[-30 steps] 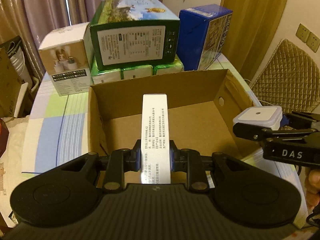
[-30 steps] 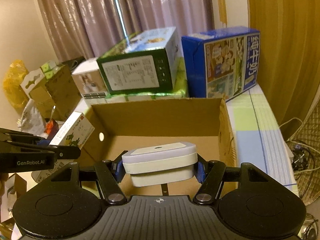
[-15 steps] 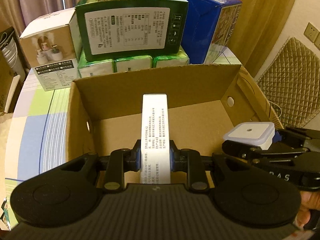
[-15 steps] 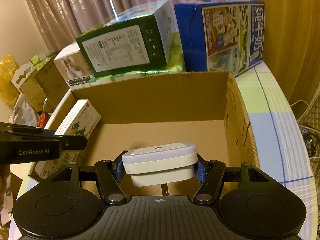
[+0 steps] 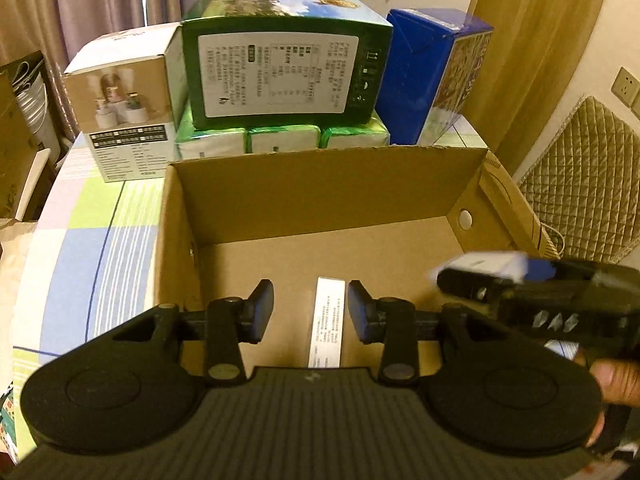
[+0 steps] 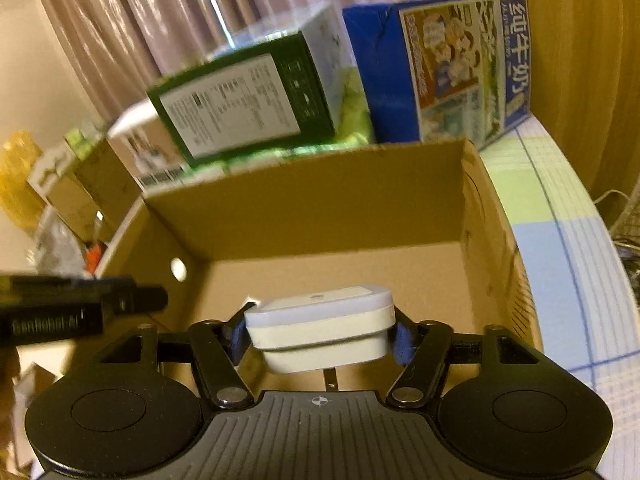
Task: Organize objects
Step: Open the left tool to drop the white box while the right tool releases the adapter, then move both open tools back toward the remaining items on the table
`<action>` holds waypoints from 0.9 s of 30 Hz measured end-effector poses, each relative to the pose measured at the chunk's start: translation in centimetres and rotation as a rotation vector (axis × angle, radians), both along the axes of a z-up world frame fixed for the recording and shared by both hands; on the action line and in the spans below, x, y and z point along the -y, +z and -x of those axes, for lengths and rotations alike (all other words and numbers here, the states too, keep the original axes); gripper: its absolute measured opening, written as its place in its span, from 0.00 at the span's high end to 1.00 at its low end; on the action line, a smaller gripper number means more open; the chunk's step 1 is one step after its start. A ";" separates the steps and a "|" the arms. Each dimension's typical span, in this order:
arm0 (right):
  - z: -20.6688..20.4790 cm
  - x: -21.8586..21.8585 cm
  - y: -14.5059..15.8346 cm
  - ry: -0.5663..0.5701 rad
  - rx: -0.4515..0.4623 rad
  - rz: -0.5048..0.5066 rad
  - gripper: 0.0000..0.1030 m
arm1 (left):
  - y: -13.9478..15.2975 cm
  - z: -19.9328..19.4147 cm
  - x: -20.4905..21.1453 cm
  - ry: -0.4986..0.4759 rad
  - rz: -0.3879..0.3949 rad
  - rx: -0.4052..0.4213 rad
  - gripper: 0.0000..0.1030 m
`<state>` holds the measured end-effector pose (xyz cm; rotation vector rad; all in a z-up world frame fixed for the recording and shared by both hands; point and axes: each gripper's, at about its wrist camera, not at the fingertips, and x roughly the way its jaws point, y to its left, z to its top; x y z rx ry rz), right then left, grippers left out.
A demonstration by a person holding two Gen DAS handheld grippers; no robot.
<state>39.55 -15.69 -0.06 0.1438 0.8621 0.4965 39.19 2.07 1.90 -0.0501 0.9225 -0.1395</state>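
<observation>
While the left gripper stands spread above the cardboard box, its pads clear on both sides of the slim white carton, that carton lies below them on the box floor, near the front wall. Its near end is hidden behind the gripper body, so I cannot tell whether it lies flat or leans. The right gripper pinches the white plug-in device across its sides, over the inside of the box; a metal prong shows under the device.

Risks, as I judge them: the two grippers are close together, the right one just beside the left in the left wrist view, so either could knock the other on the way in or out. Released from this height, the device may land on its prong and tip, or drop onto the slim carton. A wide swing to the right could clip the box's side wall and shift the box towards the blue milk case.
</observation>
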 end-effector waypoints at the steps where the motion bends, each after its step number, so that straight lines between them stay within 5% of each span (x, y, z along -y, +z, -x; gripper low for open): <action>1: 0.1 0.2 0.5 -0.007 0.017 -0.016 0.16 | 0.2 0.3 -0.2 0.002 0.002 0.004 0.62; 11: 5.3 3.1 5.1 -0.029 0.108 -0.040 0.12 | 3.3 7.3 -1.9 0.052 0.037 0.074 0.42; 27: 23.3 8.8 7.7 -0.098 0.148 -0.091 0.05 | 6.0 23.2 -2.2 0.116 0.026 0.169 0.12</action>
